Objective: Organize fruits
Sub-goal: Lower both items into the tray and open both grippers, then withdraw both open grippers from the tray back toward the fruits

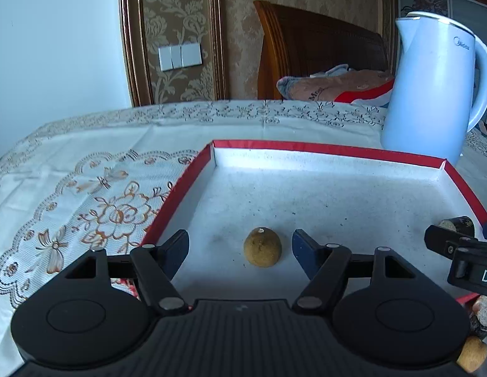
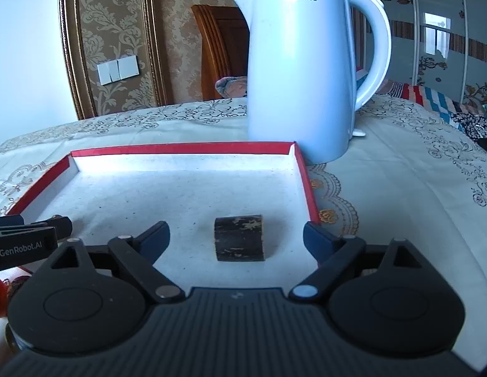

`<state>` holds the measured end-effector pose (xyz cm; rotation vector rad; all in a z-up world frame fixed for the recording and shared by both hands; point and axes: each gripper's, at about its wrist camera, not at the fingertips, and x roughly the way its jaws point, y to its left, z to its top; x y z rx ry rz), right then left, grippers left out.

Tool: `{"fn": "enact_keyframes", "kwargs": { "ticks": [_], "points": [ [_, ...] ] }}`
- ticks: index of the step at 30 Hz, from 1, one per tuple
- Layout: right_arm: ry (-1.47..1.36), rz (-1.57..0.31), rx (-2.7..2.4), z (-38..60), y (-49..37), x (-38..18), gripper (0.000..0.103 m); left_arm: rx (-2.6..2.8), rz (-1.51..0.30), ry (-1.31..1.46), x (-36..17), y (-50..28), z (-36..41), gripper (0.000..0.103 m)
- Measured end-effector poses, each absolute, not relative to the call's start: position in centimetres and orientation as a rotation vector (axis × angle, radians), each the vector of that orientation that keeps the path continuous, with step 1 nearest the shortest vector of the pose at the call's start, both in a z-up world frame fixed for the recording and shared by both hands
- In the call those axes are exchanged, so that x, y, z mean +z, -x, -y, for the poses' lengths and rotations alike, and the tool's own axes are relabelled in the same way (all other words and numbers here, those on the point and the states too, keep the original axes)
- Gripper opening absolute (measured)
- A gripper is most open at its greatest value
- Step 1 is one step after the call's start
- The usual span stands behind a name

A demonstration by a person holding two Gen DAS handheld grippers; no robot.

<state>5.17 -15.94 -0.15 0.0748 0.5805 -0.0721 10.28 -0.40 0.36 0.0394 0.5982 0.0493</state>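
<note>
Both grippers point forward and slightly downward over a shallow box lid (image 1: 180, 185) with red cardboard walls and a speckled white floor.

The left gripper (image 1: 240, 246) has its dark blue fingers spread apart, released — a small round fruit (image 1: 262, 247), yellowish-brown with a rough, dull skin and a pale stem end on top, sits on the lid's floor between them, touching neither finger.

The right gripper (image 2: 236, 234) is wide open too. Between its fingers, clear of both, lies a short dark chunk (image 2: 239, 238), cylinder-like with a flat cut face and a scuffed, almost black skin flecked with tan; what kind of fruit it is I cannot tell. It rests near the lid's right wall.

Behind the lid stands a smooth, pale blue kettle (image 2: 301, 72) with a curved handle, on a cream lace tablecloth (image 1: 86, 194) embroidered with orange flowers.
</note>
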Motion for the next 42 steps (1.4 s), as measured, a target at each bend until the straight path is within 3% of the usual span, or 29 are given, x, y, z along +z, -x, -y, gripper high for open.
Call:
{"fn": "enact_keyframes", "kwargs": {
  "ticks": [6,28,42],
  "points": [
    [-0.096,-0.553,-0.044,15.9,-4.2,0.1,0.103,0.041,-0.559,-0.068,0.9,-9.2,0.6,0.077],
    [-0.095,-0.503,-0.044,15.7,-2.8,0.2,0.103,0.031,-0.565,-0.057,0.9,-8.1,0.0,0.078],
    [-0.134,-0.431,-0.126,17.7,0.3,0.8,0.103,-0.015,-0.541,0.015,1.3,-2.9,-3.4,0.078]
  ]
}}
